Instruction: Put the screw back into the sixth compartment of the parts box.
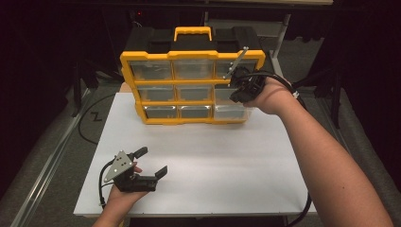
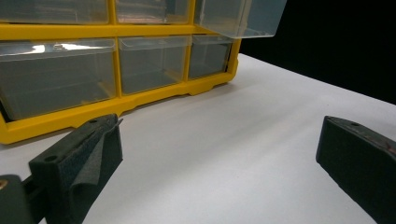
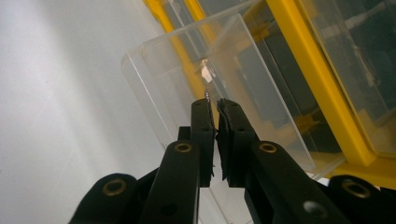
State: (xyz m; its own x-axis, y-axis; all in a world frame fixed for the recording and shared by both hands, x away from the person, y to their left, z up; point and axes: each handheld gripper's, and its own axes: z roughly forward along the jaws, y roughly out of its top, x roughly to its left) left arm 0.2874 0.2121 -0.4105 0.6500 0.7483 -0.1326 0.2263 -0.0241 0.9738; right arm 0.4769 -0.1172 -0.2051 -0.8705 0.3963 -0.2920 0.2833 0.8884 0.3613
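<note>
While the right tongs (image 3: 215, 109) are clamped shut on the front wall of a clear drawer (image 3: 187, 70), that drawer already sticks partway out of the yellow organizer (image 1: 191, 56), right column, middle row by the look of it. So I'd say the pull is started, not finished. Left tongs (image 1: 152, 162) just sit wide open, holding nothing, low over the white table (image 1: 213, 156), well away from the organizer.

Brightly lit white table (image 1: 198, 156) against dark surroundings; glare on clear drawers (image 2: 56, 46); near jaws soft and blurred; mild softness throughout.
</note>
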